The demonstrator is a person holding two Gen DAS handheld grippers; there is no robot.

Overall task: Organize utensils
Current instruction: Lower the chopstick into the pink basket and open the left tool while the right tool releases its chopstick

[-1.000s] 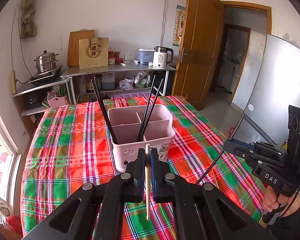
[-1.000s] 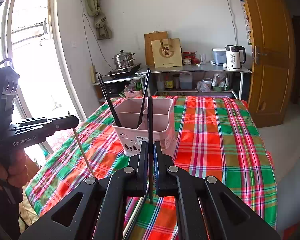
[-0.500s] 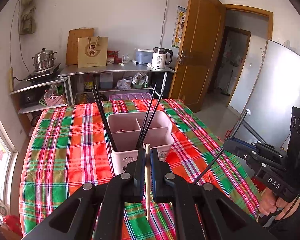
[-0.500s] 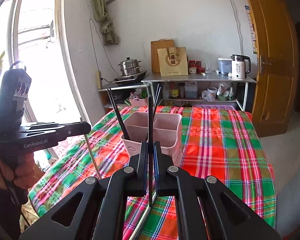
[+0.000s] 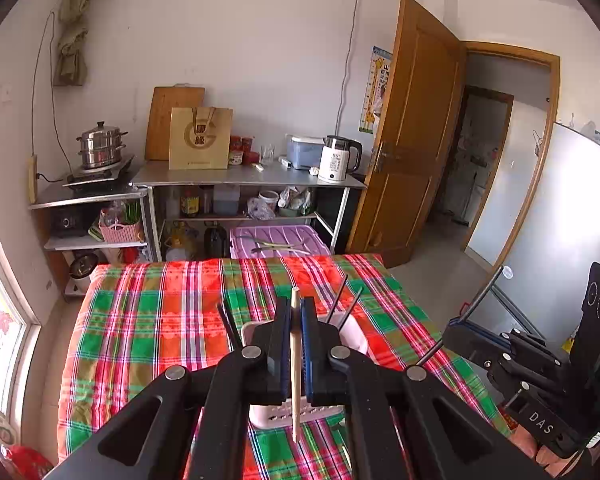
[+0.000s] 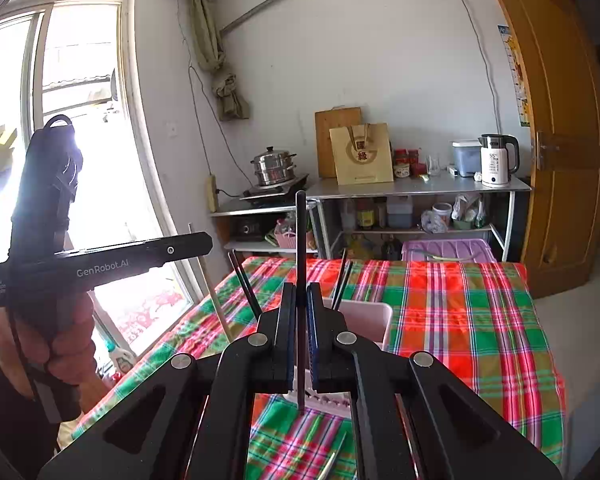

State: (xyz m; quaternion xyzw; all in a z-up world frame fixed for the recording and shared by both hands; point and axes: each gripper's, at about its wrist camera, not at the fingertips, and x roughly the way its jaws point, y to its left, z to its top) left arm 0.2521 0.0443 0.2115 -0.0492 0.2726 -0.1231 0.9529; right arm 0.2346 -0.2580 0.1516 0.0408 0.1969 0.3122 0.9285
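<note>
My left gripper [image 5: 295, 308] is shut on a pale wooden chopstick [image 5: 295, 364] that stands upright between its pads. My right gripper [image 6: 301, 292] is shut on a black chopstick [image 6: 300, 240], also upright. Both hang above a pink divided utensil holder [image 5: 356, 336] [image 6: 370, 320] on the plaid-covered table [image 5: 148, 320]; my jaws hide most of it. Several black chopsticks [image 5: 342, 304] [image 6: 244, 284] lean inside the holder. The right gripper body [image 5: 532, 376] shows at the right of the left wrist view, and the left gripper body [image 6: 100, 264], held by a hand, at the left of the right wrist view.
A metal utensil [image 6: 332, 460] lies on the cloth near the front edge. Behind the table stand a purple bin [image 5: 276, 240], steel shelving [image 5: 244, 178] with a kettle [image 5: 338, 158], a steamer pot [image 5: 100, 146] and a paper bag. Window at left, wooden door [image 5: 412, 140] at right.
Both grippers have risen with their chopsticks still clamped. The holder has dropped lower in both views and is now largely hidden behind the jaws.
</note>
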